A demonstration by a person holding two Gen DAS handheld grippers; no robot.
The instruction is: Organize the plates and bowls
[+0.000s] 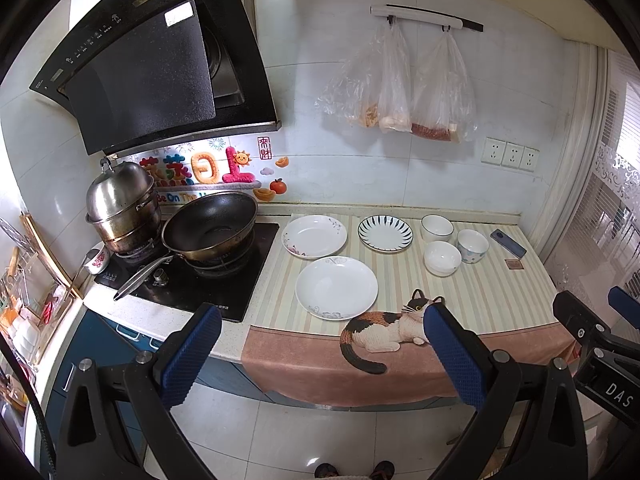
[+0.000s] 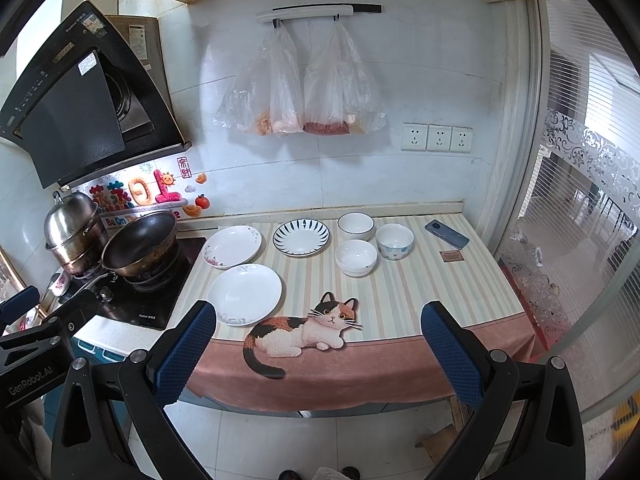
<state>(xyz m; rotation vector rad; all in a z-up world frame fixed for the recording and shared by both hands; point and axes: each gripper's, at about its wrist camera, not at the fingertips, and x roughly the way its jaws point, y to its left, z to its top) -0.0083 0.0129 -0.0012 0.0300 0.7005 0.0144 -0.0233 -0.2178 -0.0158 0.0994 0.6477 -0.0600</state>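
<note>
White crockery lies spread on the striped mat (image 2: 400,292), nothing stacked yet.

Taking the cat picture (image 2: 308,330) on the mat as marker: the wok (image 2: 140,240) sits far left on the stove; just left of and behind the cat lies a plain plate (image 2: 244,294), with a floral plate (image 2: 233,246) and a blue-rayed plate (image 2: 301,237) further back; right of and behind the cat cluster three bowls (image 2: 356,258), and a phone (image 2: 447,234) beyond. Left gripper (image 1: 320,356) and right gripper (image 2: 320,354) hang short of the counter, jaws wide apart and empty. Sorting looks unstarted; likely next, one claw reaches for the nearest plate's rim to stack it.
</note>
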